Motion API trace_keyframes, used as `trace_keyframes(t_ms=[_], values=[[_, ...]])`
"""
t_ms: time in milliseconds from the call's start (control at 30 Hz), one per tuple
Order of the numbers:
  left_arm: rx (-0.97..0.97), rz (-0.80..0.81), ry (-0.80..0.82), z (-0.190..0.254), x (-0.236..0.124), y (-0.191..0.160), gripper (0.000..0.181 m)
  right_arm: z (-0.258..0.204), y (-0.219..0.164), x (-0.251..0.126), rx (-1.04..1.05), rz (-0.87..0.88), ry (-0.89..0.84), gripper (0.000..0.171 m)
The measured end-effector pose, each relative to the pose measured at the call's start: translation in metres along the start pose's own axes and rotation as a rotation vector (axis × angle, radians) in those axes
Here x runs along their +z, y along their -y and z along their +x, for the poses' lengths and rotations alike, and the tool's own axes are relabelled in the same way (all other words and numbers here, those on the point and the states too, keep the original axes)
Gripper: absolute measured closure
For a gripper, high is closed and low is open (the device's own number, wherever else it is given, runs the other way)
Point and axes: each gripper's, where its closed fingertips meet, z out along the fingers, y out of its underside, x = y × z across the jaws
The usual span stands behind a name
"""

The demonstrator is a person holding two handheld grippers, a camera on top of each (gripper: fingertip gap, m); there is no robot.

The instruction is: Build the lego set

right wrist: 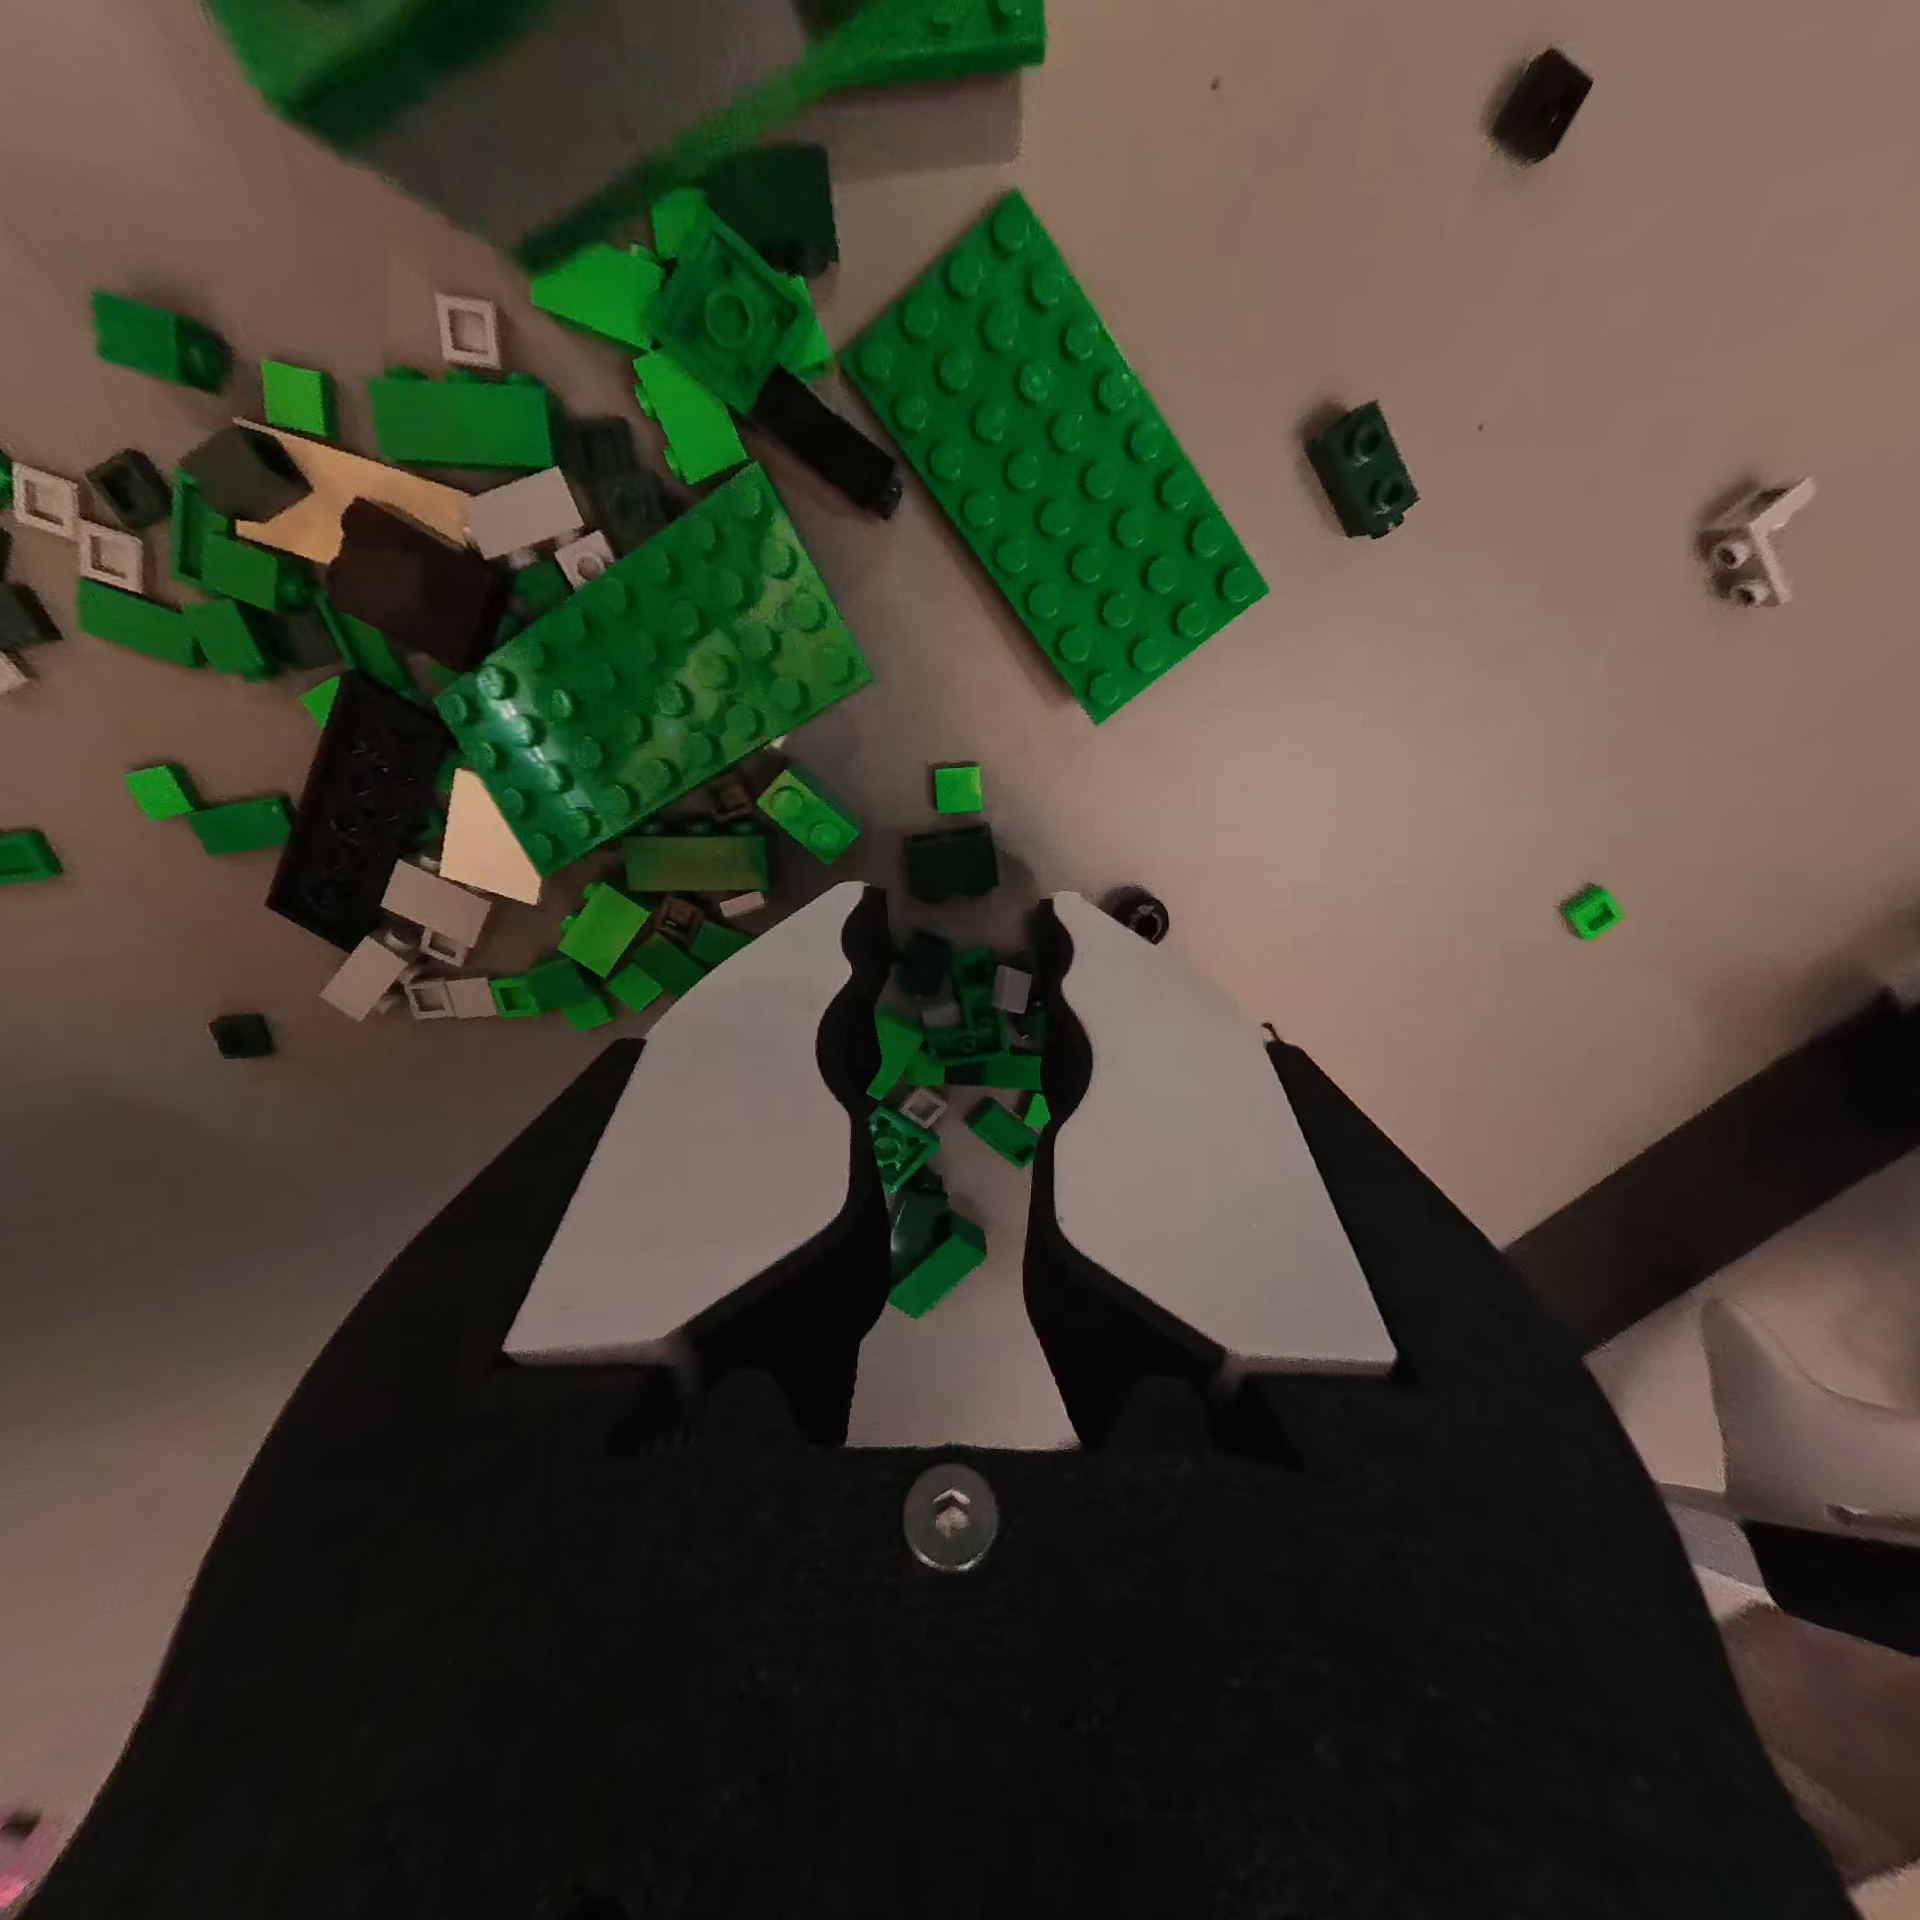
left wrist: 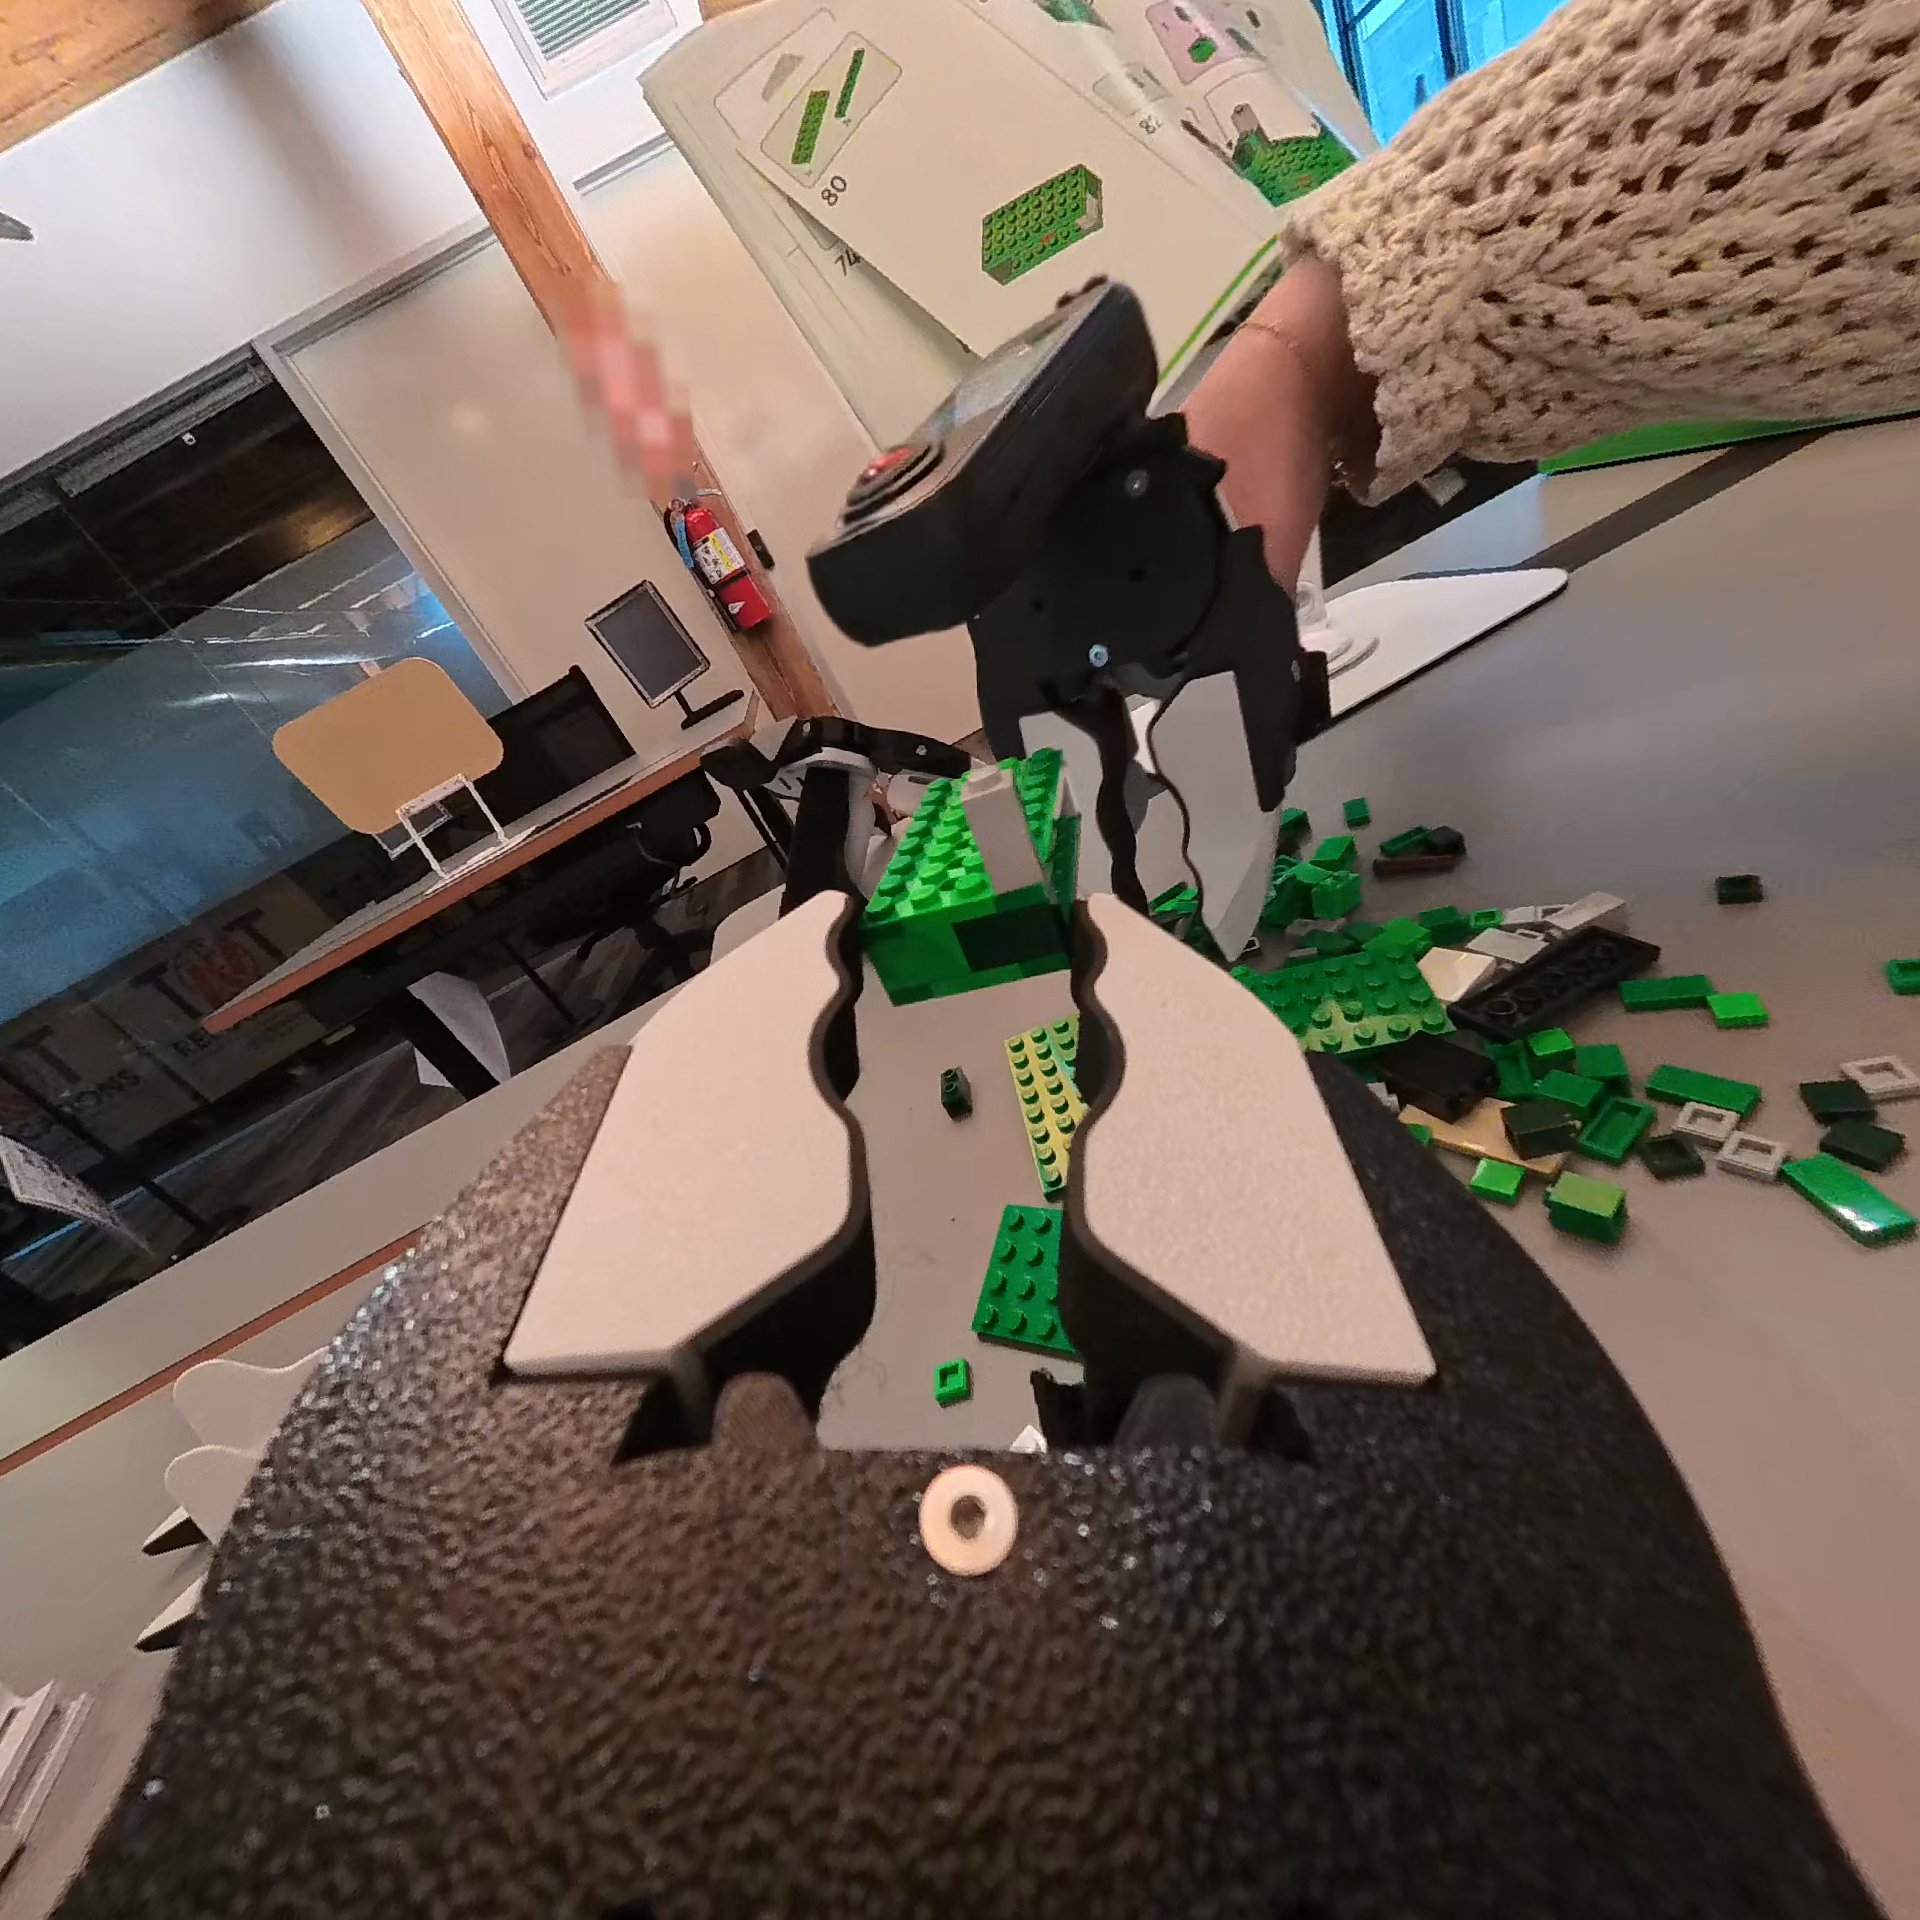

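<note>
My left gripper (left wrist: 971, 909) is shut on a green brick build (left wrist: 956, 935) with a grey sloped piece (left wrist: 1003, 831) on top, and holds it at the fingertips, tilted above the table. The build shows blurred at the top of the right wrist view (right wrist: 520, 73). My right gripper (right wrist: 961, 904) is open and empty, pointing down over small loose green and grey pieces (right wrist: 956, 1049). It also shows in the left wrist view (left wrist: 1184, 914), just right of the build. A pile of loose pieces (right wrist: 416, 623) lies left of it, with a long green plate (right wrist: 1049, 457) beside.
An open instruction booklet (left wrist: 935, 156) stands behind on a white base (left wrist: 1455, 613). A knitted sleeve (left wrist: 1610, 239) reaches in from the right. A yellow-green plate (left wrist: 1044, 1101) and a green plate (left wrist: 1023, 1288) lie under my left gripper. The table edge (right wrist: 1714, 1174) runs at right. The long green plate (right wrist: 1049, 457) is about 7 cm from my right fingertips.
</note>
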Motion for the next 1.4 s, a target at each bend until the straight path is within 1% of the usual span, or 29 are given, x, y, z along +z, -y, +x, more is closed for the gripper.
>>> trace_keyframes(t_ms=[100,167,233,300,400,500,633,700,767,867,1000,1133,1167,1233,1267,1333,1367,1400], values=[[0.006,0.0,0.003,-0.001,0.0,0.0,0.143,0.003,-0.001,0.003,-0.004,-0.014,-0.003,0.146],[0.004,0.001,0.017,-0.003,-0.001,0.0,0.143,0.003,-0.001,0.003,0.009,-0.011,-0.007,0.158],[-0.009,-0.005,0.049,-0.01,-0.002,-0.001,0.143,0.006,0.0,-0.002,0.024,0.009,-0.044,0.163],[-0.019,-0.019,0.1,-0.02,-0.004,-0.003,0.143,0.005,0.005,-0.011,0.051,0.067,-0.071,0.163],[-0.072,-0.006,0.151,-0.032,-0.007,-0.002,0.143,-0.012,0.025,-0.025,0.059,0.219,-0.054,0.161],[-0.117,0.007,0.175,-0.038,-0.009,-0.003,0.143,-0.038,0.038,-0.027,0.021,0.259,0.001,0.162],[-0.133,0.009,0.176,-0.039,-0.01,-0.003,0.143,-0.069,0.05,-0.02,-0.043,0.241,0.065,0.16],[-0.128,0.008,0.171,-0.038,-0.009,-0.003,0.143,-0.083,0.052,-0.015,-0.072,0.209,0.101,0.162],[-0.121,0.008,0.163,-0.036,-0.008,-0.003,0.143,-0.09,0.052,-0.009,-0.099,0.17,0.106,0.162],[-0.1,0.004,0.152,-0.033,-0.007,-0.003,0.143,-0.096,0.058,-0.004,-0.135,0.165,0.105,0.156],[-0.071,0.005,0.145,-0.03,-0.006,-0.001,0.143,-0.088,0.057,-0.001,-0.152,0.129,0.032,0.15],[-0.074,0.006,0.142,-0.03,-0.006,-0.001,0.143,-0.079,0.066,-0.004,-0.131,0.213,0.004,0.147],[-0.076,0.007,0.141,-0.03,-0.006,-0.001,0.143,-0.078,0.065,-0.003,-0.135,0.207,-0.004,0.145],[-0.075,0.01,0.141,-0.029,-0.006,0.0,0.143,-0.077,0.055,0.003,-0.144,0.136,-0.015,0.141],[-0.075,0.01,0.139,-0.029,-0.006,0.0,0.143,-0.078,0.052,0.004,-0.136,0.115,-0.003,0.14],[-0.075,0.009,0.135,-0.028,-0.005,0.0,0.143,-0.089,0.043,0.006,-0.087,0.062,0.095,0.143],[-0.073,0.008,0.133,-0.027,-0.005,0.0,0.143,-0.089,0.042,0.007,-0.06,0.054,0.11,0.143],[-0.073,0.007,0.13,-0.027,-0.005,0.0,0.143,-0.083,0.045,0.006,-0.061,0.074,0.076,0.145]])
